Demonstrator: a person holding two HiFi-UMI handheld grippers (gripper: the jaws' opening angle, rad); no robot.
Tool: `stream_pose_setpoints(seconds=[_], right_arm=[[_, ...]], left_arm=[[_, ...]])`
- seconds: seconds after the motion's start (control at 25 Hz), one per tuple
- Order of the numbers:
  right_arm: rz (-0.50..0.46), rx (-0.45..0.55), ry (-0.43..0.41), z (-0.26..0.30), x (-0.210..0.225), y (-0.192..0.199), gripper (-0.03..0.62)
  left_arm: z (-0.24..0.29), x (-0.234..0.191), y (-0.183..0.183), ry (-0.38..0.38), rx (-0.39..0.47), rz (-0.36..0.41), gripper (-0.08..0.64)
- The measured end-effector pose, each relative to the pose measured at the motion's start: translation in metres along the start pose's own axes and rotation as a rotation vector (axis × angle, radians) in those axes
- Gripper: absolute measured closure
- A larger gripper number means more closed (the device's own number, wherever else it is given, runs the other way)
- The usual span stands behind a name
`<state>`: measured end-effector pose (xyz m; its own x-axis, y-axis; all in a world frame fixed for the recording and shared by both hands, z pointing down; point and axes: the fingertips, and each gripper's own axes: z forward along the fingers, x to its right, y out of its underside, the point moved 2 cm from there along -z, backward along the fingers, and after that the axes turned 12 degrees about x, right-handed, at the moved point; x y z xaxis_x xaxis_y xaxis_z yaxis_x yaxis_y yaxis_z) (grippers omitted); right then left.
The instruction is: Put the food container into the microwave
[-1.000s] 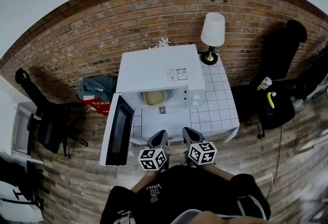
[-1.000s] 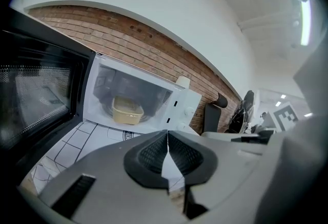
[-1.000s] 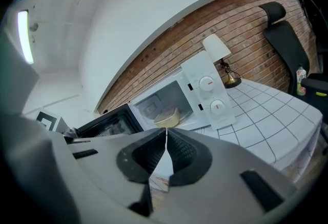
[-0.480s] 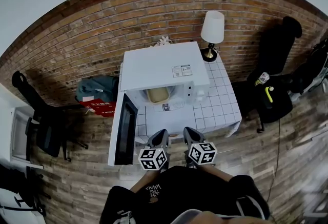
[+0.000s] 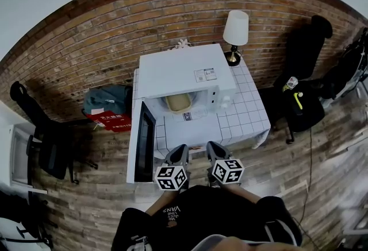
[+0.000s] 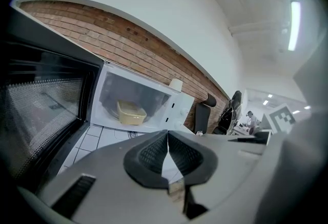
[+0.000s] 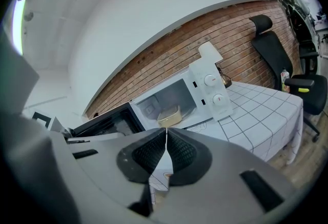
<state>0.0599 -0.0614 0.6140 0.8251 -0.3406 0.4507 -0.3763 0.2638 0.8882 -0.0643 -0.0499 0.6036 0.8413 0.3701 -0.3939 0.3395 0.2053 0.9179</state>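
A pale yellow food container [image 5: 177, 104] [image 6: 130, 113] [image 7: 169, 115] sits inside the white microwave [image 5: 183, 74] [image 6: 177, 110] [image 7: 210, 92], whose black door [image 5: 141, 143] [image 6: 41, 110] [image 7: 105, 123] hangs open to the left. The microwave stands on a table with a white checked cloth [image 5: 244, 115]. My left gripper [image 5: 179, 155] [image 6: 167, 133] and right gripper [image 5: 214, 151] [image 7: 166, 130] are both shut and empty, held side by side at the table's near edge, well short of the microwave.
A lamp with a white shade [image 5: 236, 29] stands at the table's back right corner. Black office chairs [image 5: 302, 109] [image 5: 49, 146] are on both sides, and a grey bag [image 5: 106, 100] lies left of the table. A brick wall [image 5: 115, 31] is behind.
The view has shifted, so the microwave and table sit a little higher and further right in the head view. Both grippers stay shut in the same place near my body.
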Motion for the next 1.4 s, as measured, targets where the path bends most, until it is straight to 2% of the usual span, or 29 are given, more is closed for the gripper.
stream_pose_setpoints(seconds=[0.76, 1.4], right_arm=[[-0.001, 0.02, 0.04, -0.027, -0.033, 0.018, 0.584], [-0.027, 0.029, 0.094, -0.042, -0.041, 0.029, 0.588]], left_arm=[[-0.042, -0.003, 0.0, 0.057, -0.022, 0.01, 0.546], [-0.058, -0.006, 0.004, 0.089, -0.035, 0.003, 0.548]])
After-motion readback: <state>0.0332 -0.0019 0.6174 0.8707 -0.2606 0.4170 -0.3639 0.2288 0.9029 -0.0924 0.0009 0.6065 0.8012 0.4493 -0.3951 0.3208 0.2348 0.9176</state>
